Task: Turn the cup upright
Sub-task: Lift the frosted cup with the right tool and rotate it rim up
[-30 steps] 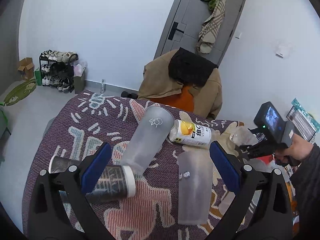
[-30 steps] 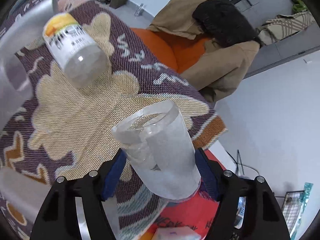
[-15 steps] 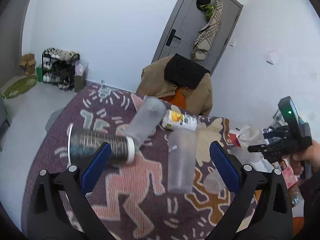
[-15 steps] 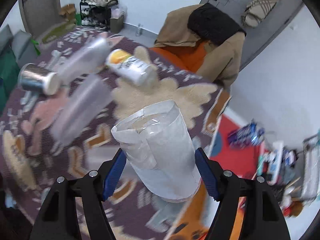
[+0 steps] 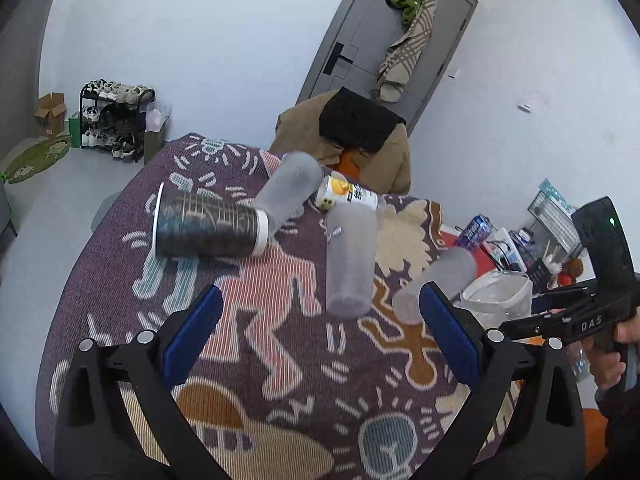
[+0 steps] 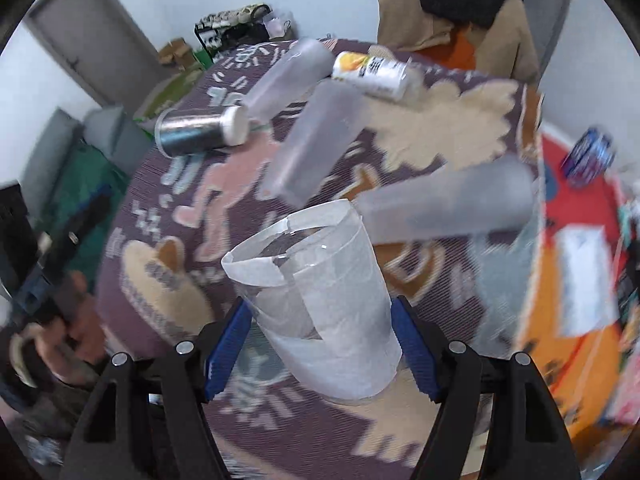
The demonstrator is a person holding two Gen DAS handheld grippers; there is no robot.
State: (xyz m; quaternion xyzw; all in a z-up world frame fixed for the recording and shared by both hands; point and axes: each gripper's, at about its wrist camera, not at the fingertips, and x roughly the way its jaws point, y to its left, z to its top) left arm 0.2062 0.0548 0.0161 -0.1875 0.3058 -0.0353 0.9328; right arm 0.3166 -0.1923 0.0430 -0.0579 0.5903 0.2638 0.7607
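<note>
**A:** Going left to right, what lay on the table [image 5: 120, 280]?

**B:** A dark cup [image 5: 206, 231] on its side toward the left edge, then three frosted tumblers, all lying down: one [image 5: 289, 186] near the far edge, one [image 5: 351, 258] in the middle, one [image 5: 438, 282] toward the right edge. A yellow-labelled bottle [image 5: 347, 197] lay behind the middle one.

**A:** And the grippers?

**B:** The left gripper [image 5: 316, 332] hung with its jaws spread wide, holding nothing. The right gripper [image 6: 322, 344] was clamped on the clear cup [image 6: 320, 300], mouth up, above the near right part of the table.

**A:** How would that cup handle?

**B:** Thin clear plastic with a loose paper wrap: light, probably easily crushed, and slippery. Holding low on the sides, as it was, seemed sensible.
</note>
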